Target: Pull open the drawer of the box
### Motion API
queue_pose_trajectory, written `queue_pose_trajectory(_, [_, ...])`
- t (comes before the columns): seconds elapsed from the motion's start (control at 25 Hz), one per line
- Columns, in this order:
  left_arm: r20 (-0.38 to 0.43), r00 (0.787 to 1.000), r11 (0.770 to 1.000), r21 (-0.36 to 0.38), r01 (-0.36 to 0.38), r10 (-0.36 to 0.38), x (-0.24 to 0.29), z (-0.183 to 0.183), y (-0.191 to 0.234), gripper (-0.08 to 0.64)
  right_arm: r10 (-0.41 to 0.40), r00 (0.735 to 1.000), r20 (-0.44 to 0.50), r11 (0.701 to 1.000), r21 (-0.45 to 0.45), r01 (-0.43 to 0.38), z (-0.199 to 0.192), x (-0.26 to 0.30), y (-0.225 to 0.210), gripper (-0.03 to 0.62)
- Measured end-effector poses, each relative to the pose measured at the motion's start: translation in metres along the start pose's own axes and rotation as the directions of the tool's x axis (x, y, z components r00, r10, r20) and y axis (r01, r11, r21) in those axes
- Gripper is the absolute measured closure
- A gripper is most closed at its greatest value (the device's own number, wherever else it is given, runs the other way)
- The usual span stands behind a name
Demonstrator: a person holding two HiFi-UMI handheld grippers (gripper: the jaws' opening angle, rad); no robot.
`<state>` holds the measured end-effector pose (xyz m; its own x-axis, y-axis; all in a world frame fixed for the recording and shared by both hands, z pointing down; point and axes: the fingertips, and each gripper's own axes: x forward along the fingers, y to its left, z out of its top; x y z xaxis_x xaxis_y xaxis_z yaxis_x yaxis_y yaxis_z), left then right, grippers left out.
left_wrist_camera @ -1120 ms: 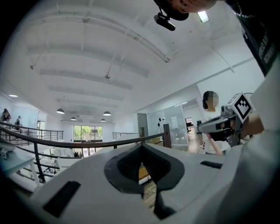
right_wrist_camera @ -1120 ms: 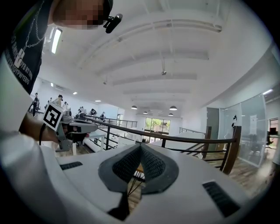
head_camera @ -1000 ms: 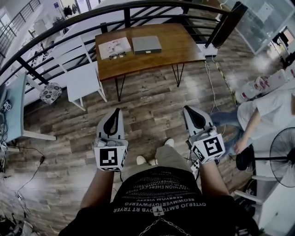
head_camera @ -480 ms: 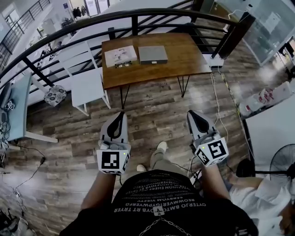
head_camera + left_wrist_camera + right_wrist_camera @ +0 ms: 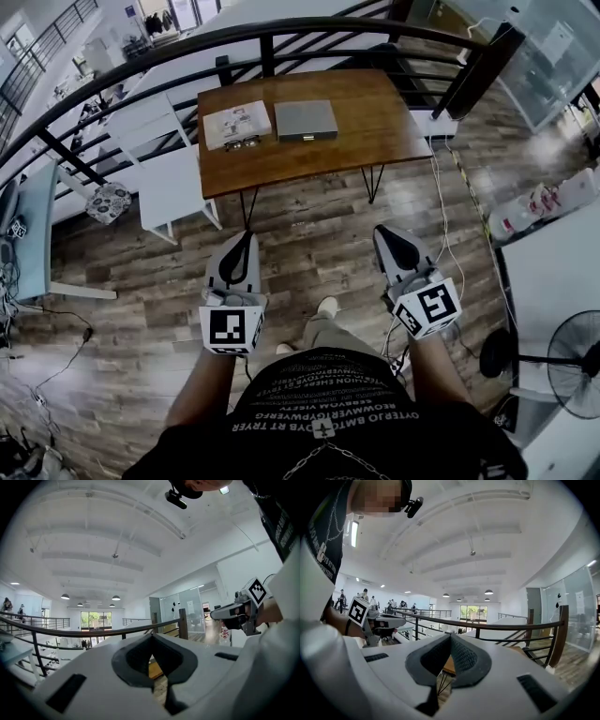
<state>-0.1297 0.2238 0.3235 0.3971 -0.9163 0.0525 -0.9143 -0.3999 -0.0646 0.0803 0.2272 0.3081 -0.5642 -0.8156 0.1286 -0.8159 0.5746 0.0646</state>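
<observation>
The box (image 5: pixel 306 119) is a flat grey slab lying on the wooden table (image 5: pixel 375 112), at about 12 o'clock from the person and well apart from both grippers. A pale booklet (image 5: pixel 234 122) with a pair of glasses (image 5: pixel 242 143) on it sits just beside the box at its 9 o'clock. The box looks thin and light, so it would probably skate over the smooth tabletop when its drawer is tugged. One gripper would best press down on the lid or brace the far edge at 12 o'clock while the other pulls. A small pale spot shows on the near edge at the box's 6 o'clock. It may be the drawer's pull tab, but it is too small to tell for sure. If it is, that is the place to pinch, with a light grip, since a thin tab could bend or slip. The left gripper (image 5: pixel 242 242) is held out level over the floor, its jaws closed tip to tip with nothing between them. The right gripper (image 5: pixel 388 242), at its 3 o'clock, is likewise closed on nothing. Neither touches the table or the box.
</observation>
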Motion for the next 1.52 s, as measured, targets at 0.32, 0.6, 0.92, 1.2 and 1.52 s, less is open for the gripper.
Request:
queue_pose_trajectory(0.32, [-0.025,1.000,1.000,0.005,0.007,-0.007,0.049,0.003,-0.004,0.560,0.050,0.999,0.000,0.999,0.001,-0.050,0.002,0.029,-0.031,0.597])
queue_pose_trajectory(0.6, [-0.010,1.000,1.000,0.010,-0.014,0.014,0.083,0.016,-0.014,0.560,0.069,0.997,0.035,0.998,0.003,-0.069,0.006,0.032,-0.070,0.597])
queue_pose_trajectory(0.92, [0.029,0.998,0.999,-0.016,-0.047,0.048,0.130,0.036,-0.034,0.560,0.107,0.993,0.046,0.994,0.013,-0.108,0.004,0.040,-0.122,0.597])
queue_pose_trajectory(1.2, [0.089,0.993,0.996,-0.058,-0.067,0.072,0.145,0.047,-0.048,0.560,0.135,0.989,0.051,0.991,0.016,-0.136,-0.003,0.050,-0.155,0.596])
queue_pose_trajectory(1.52, [0.040,0.993,0.993,0.025,-0.112,0.111,0.146,0.037,-0.048,0.560,0.185,0.982,0.044,0.982,0.041,-0.187,-0.014,0.065,-0.157,0.597])
